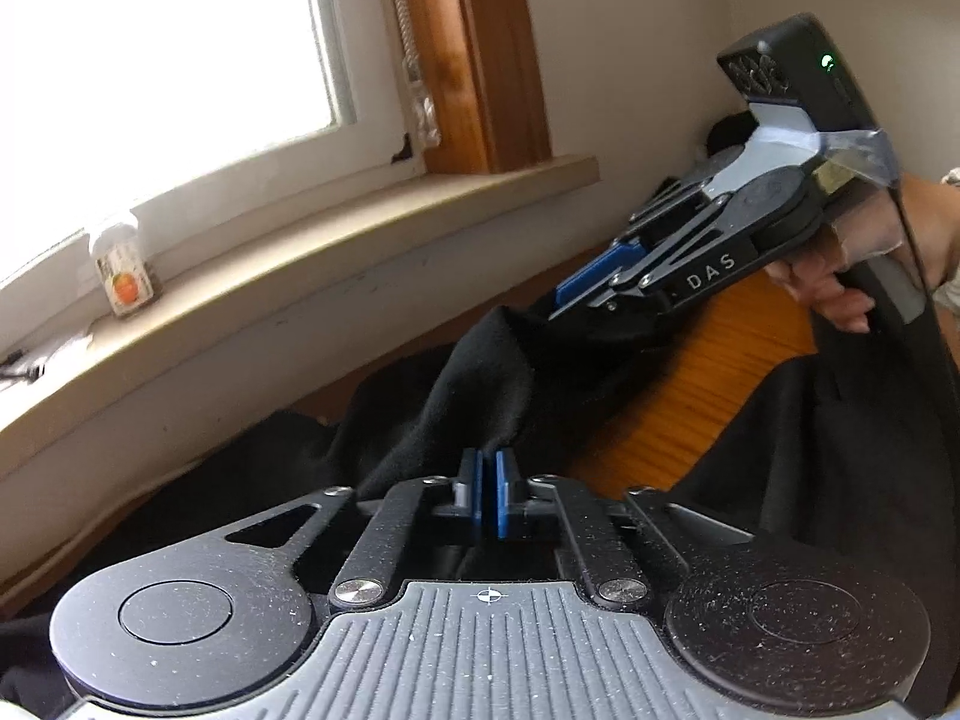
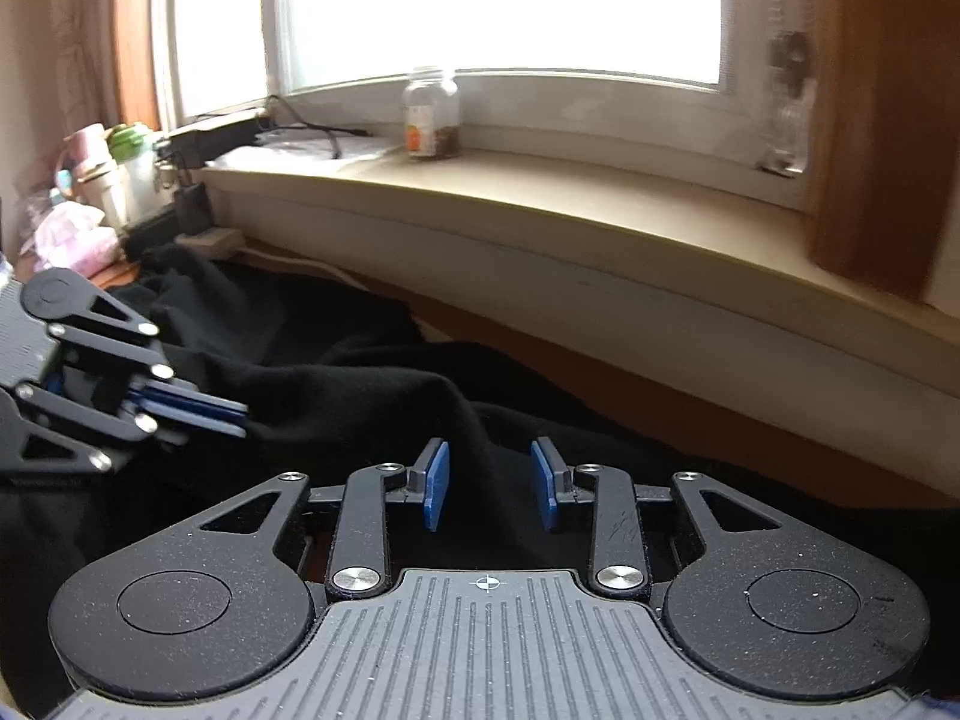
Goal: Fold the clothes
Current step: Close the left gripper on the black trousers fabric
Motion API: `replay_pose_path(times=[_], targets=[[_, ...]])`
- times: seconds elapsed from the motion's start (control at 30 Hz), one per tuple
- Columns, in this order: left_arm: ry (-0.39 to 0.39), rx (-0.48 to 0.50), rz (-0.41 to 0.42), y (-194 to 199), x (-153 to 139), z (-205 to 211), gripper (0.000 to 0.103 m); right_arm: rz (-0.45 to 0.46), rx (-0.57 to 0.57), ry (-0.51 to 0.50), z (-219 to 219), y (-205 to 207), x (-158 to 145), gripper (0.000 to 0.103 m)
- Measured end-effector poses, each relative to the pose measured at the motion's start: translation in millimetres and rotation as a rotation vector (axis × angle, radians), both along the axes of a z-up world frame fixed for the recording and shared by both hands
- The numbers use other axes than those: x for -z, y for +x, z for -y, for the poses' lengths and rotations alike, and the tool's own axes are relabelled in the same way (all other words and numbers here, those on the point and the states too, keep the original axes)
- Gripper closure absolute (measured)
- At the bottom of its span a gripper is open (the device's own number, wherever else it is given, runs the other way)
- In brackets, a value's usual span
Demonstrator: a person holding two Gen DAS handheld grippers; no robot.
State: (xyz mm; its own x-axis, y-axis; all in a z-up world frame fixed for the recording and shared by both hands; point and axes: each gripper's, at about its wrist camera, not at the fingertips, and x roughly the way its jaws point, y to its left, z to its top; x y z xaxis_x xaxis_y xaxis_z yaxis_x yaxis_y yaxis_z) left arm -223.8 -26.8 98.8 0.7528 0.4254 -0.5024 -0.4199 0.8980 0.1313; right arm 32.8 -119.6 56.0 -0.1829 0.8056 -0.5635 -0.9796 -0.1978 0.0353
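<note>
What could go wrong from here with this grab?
1. The left tool pinches only a small peak of the black cloth; a pull may slip it free.
2. The right tool is open, with a fold between its pads not clamped, so that side would sag.
3. Cloth lies bunched towards the sill, so a fold may trap wrinkles.

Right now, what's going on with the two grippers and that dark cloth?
A person is folding a black garment on a wooden table under a windowsill. The left gripper is shut on a fold of the garment. The right gripper has its jaws apart, cloth lying between the pads, not pinched.
</note>
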Motion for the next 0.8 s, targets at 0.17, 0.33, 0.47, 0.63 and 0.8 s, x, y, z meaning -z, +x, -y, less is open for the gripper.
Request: replay_pose_path(times=[0.17,0.33,0.47,0.63,0.8], targets=[[-0.237,-0.044,0.283,-53,-34,-44,0.101,-0.038,0.148,0.014,20,44,-2,0.071],[-0.183,-0.131,0.168,-55,-16,-60,0.101,-0.042,0.307,0.011,45,90,2,0.066],[-0.183,-0.161,0.142,-53,-1,-67,0.101,-0.053,0.436,0.0,67,126,10,0.064],[-0.169,-0.17,0.093,-47,21,-65,0.1,-0.078,0.561,-0.013,96,167,18,0.062],[-0.203,-0.175,0.09,-48,45,-70,0.1,-0.139,0.674,-0.054,112,200,37,0.055]])
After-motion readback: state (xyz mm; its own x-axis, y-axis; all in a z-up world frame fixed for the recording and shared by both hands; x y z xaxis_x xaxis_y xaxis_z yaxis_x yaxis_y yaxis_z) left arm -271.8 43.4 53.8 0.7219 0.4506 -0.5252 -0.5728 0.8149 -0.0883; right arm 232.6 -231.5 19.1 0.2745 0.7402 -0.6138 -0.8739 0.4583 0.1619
